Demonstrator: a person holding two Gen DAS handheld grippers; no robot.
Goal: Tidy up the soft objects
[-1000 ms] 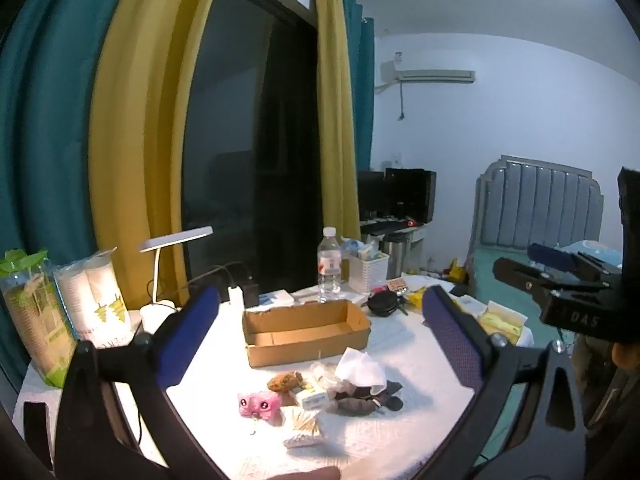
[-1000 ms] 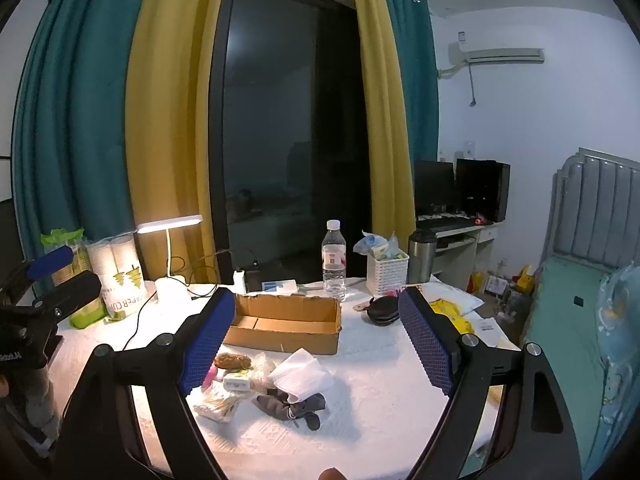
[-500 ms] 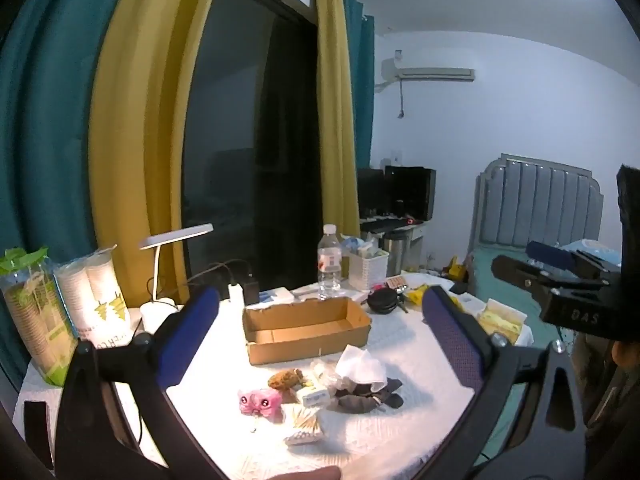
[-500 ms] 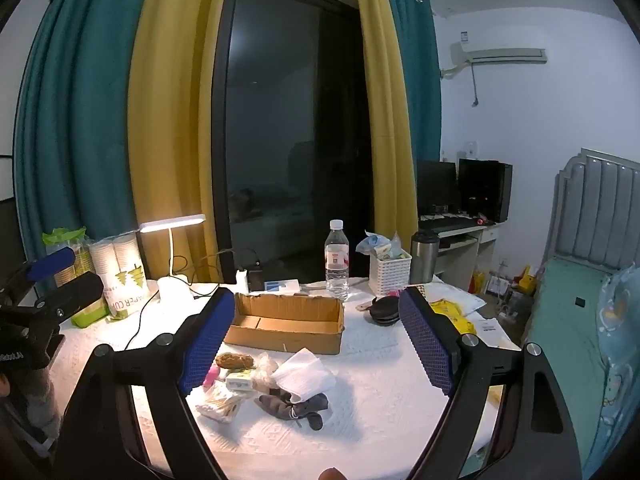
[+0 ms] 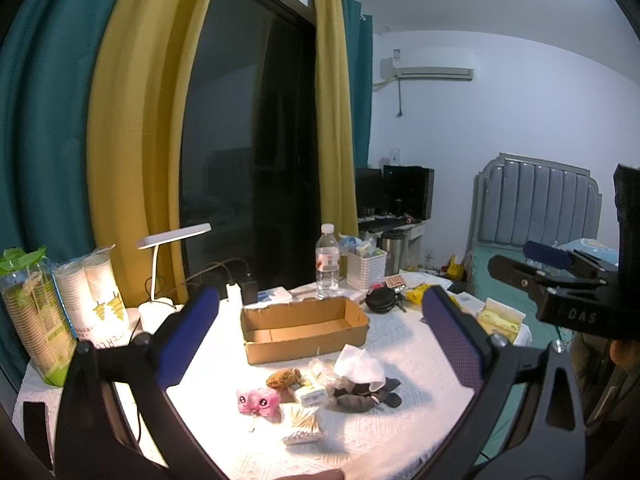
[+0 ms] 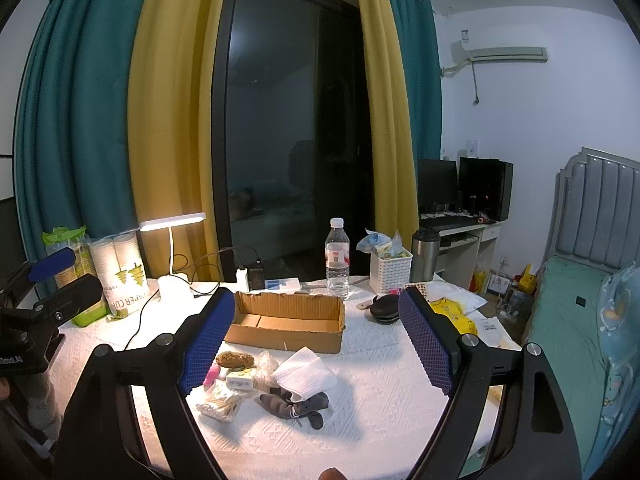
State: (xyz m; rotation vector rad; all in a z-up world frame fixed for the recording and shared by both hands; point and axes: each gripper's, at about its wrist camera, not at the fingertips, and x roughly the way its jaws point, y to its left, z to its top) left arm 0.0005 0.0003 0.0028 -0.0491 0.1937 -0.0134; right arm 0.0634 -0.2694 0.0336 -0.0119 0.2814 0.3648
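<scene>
An open cardboard box (image 5: 304, 330) (image 6: 286, 322) stands mid-table. In front of it lies a small pile: a pink plush toy (image 5: 258, 400), a brown fuzzy piece (image 5: 282, 378) (image 6: 235, 359), a white tissue (image 5: 358, 364) (image 6: 304, 374), a grey sock (image 5: 362, 396) (image 6: 294, 402), a cotton swab bag (image 5: 302, 426) (image 6: 218, 402) and a small white box (image 6: 239, 381). My left gripper (image 5: 320, 334) is open and empty, held back above the pile. My right gripper (image 6: 316, 338) is open and empty, also back from the pile.
A lit desk lamp (image 6: 172, 248), paper cup packs (image 5: 94, 296), a water bottle (image 6: 337, 258), a white basket (image 6: 390, 270), a black round case (image 6: 384, 308) and a charger with cables (image 6: 250, 274) stand at the table's back. A bed (image 6: 580, 320) is at the right.
Both views have shifted very slightly; the objects on the table have not moved and both grippers stay open.
</scene>
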